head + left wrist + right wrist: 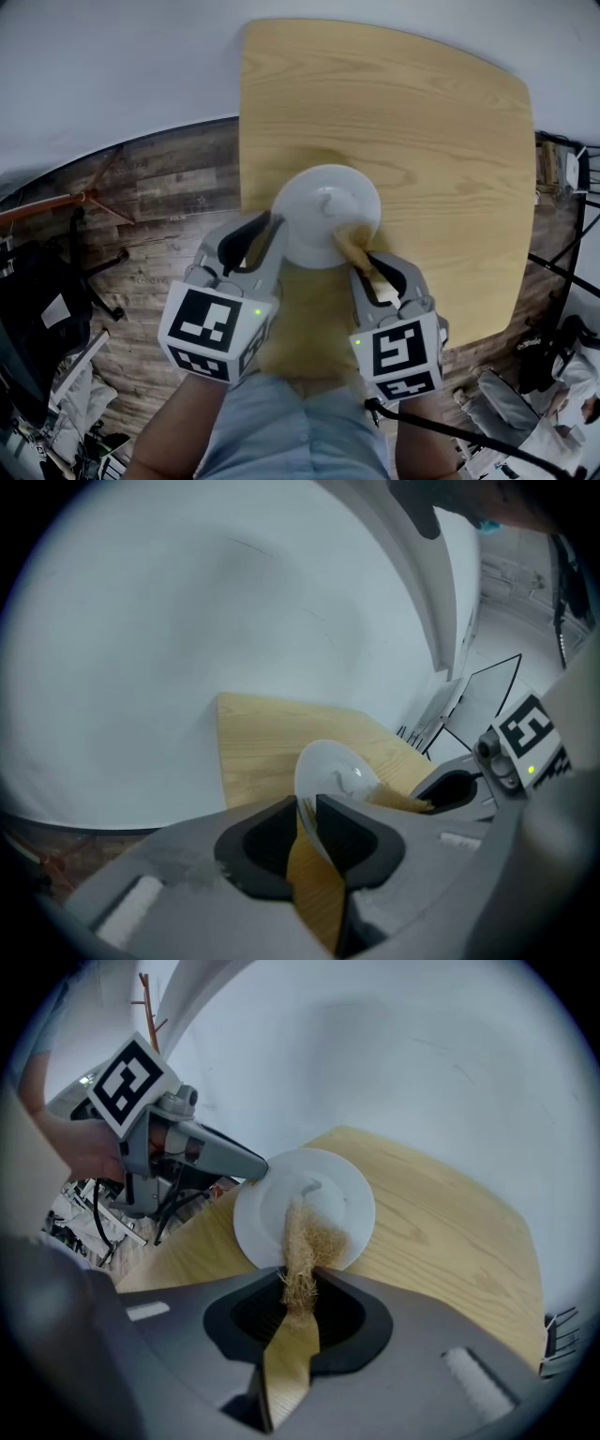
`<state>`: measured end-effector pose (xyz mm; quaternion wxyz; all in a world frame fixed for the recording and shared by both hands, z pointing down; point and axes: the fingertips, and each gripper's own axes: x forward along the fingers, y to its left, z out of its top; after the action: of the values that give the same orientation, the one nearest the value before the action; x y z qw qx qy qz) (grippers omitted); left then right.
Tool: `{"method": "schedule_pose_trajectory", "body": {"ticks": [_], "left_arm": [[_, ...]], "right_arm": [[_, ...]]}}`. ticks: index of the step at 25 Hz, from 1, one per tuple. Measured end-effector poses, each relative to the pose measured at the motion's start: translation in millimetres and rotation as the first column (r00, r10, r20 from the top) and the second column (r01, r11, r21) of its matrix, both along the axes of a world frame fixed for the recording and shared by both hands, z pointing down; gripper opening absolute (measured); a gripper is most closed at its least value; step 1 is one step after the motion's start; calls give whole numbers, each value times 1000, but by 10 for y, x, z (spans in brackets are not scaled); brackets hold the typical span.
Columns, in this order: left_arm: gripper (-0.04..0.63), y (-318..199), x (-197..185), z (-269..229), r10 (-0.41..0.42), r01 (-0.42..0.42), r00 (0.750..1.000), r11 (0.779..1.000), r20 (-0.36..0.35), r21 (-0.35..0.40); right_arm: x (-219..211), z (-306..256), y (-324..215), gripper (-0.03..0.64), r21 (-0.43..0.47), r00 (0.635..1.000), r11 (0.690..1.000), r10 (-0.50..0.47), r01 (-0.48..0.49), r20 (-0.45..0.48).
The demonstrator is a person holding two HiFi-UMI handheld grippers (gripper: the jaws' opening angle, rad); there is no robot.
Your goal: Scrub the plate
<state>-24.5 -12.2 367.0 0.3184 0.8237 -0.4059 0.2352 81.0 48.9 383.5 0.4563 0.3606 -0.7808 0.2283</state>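
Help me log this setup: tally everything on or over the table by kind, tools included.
white plate: 1
fibre scrubber: 1
tools: 2 (left tool, right tool)
wooden table: 1
Total: 5

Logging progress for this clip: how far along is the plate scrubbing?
Done: the left gripper is shut on the plate at its rim, and the right gripper grips a fibrous scrubber. In hand: the scrubber rests on the plate's face. Left: finishing the scrub; cleanliness cannot be judged.
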Motion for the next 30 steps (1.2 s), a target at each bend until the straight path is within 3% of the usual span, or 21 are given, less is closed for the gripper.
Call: {"method": "schedule_pose_trajectory", "body": {"ticks": [5, 13, 18, 25, 30], "left_arm": [[82, -22, -5, 14, 23, -24, 999, 999, 31, 32], [92, -10, -126, 127, 54, -63, 988, 996, 144, 62], [92, 21, -233, 59, 15, -29, 989, 995, 149, 91], [92, 73, -238, -408, -38, 15, 993, 979, 112, 202], [92, 244, -122, -963, -80, 51, 994, 948, 80, 314]], "right_arm": [[9, -2, -19, 71, -6, 1000, 1000, 0, 0, -4], [-27, -60, -69, 71, 7, 1000, 1000, -4, 4, 2], [0, -62, -82, 71, 9, 1000, 1000, -7, 7, 2], [143, -161, -129, 71, 70, 1000, 997, 28, -28, 0], [223, -617, -134, 72, 185, 987, 978, 69, -97, 148]]}}
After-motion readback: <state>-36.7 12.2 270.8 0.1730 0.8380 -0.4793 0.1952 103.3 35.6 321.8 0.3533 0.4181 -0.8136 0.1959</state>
